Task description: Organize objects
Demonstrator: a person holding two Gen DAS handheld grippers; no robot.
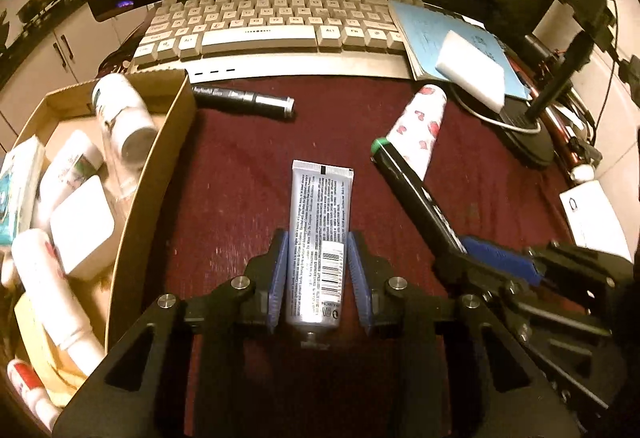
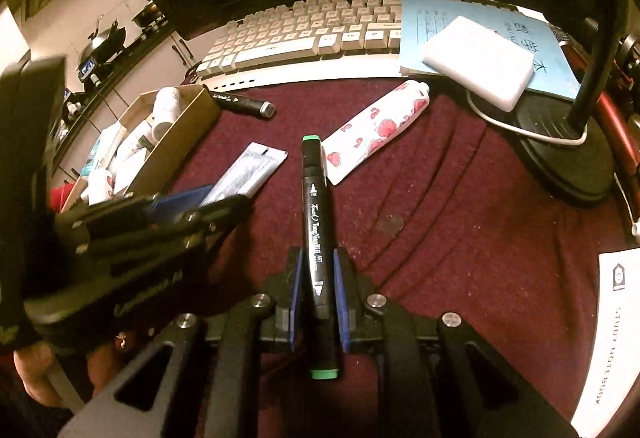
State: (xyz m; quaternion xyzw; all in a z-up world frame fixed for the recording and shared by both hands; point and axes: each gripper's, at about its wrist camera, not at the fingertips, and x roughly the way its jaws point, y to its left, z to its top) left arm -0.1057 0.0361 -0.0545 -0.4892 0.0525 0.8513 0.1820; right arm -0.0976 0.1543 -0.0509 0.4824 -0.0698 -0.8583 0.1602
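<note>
Nearest, the left gripper (image 1: pixel 319 270) straddles a silver tube (image 1: pixel 320 238) with slight gaps at the pads; the right gripper (image 2: pixel 319 292) pinches a green-capped marker (image 2: pixel 318 234). A floral tube (image 2: pixel 376 130) lies just beyond it. Far left sits a crowded cardboard box (image 1: pixel 160 166), a black marker (image 1: pixel 244 102) beside it, then the keyboard (image 1: pixel 272 26).

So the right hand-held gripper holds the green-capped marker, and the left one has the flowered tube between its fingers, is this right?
Not quite. The left hand-held gripper has the silver tube between its fingers, as the left wrist view shows. The flowered tube lies free on the cloth. The right hand-held gripper does hold the marker.
</note>
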